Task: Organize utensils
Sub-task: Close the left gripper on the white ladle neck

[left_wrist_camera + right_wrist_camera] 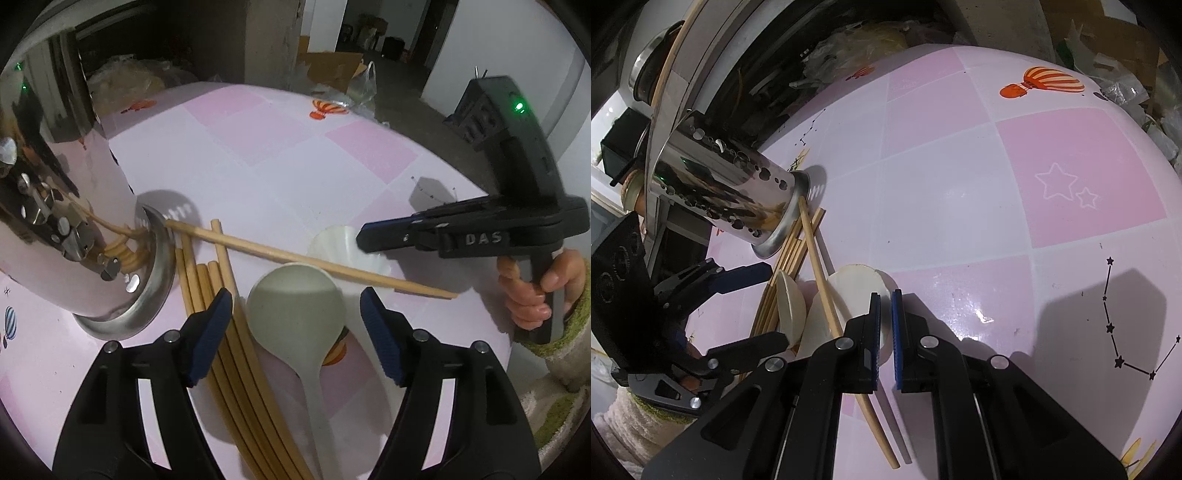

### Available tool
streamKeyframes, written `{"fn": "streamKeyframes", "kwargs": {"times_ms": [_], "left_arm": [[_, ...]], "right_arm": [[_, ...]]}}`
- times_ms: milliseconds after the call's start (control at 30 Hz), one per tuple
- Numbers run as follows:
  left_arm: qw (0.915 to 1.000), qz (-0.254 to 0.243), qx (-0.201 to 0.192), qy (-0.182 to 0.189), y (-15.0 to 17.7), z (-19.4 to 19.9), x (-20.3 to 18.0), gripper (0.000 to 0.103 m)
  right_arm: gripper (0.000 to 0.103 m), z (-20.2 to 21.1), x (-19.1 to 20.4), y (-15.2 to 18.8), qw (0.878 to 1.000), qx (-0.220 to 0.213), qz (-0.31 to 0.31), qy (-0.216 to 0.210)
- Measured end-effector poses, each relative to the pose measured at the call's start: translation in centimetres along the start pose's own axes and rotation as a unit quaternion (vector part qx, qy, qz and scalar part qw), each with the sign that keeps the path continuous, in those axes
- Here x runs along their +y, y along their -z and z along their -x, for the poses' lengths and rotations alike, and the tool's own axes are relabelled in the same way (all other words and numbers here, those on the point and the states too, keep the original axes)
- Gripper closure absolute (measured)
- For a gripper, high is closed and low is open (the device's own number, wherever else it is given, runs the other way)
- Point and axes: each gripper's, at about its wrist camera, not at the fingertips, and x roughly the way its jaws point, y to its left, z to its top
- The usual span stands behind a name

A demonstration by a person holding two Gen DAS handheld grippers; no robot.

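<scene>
A pink-and-white checked surface (953, 206), printed with hot-air balloons and star patterns, carries everything here. Near its back left part stands a shiny perforated steel utensil holder (74, 236), which looks tilted through the fisheye lens; its flared base (783, 229) rests on the surface.

The left gripper (295, 332) hangs low over the utensils with its blue-padded jaws spread wide. The bowl of a white ladle-like spoon (295, 302) lies between them, but neither pad touches it. Its pale handle runs back toward the camera between the black arms.

The right gripper (885, 332) is seen from the left wrist view as a black pistol-shaped tool (491, 236) held by a hand (535, 291) in a green-edged sleeve. Its jaws are drawn together with only a thin slit between the pads, and nothing is clamped in them. They hover just above a second white spoon (857, 291), whose bowl lies on the surface.

A bundle of bamboo chopsticks (229, 350) lies side by side just left of the first spoon, their far ends beside the holder's base. One single chopstick (303, 254) lies crosswise over the bundle and over the spoons, one end touching the holder's base, the other reaching toward the right gripper.
</scene>
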Motion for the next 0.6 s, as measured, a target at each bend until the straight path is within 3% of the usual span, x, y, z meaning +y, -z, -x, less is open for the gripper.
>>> {"fn": "streamKeyframes", "kwargs": {"times_ms": [233, 600], "left_arm": [[0.9997, 0.018, 0.013, 0.013, -0.2, -1.2, 0.3, 0.035], [0.9996, -0.006, 0.022, -0.020, -0.5, -1.6, -0.8, 0.038]], "right_arm": [[0.097, 0.0, -0.1, 0.0, 1.000, 0.001, -0.001, -0.001], [0.097, 0.0, -0.1, -0.1, 1.000, 0.001, 0.000, 0.000]]}}
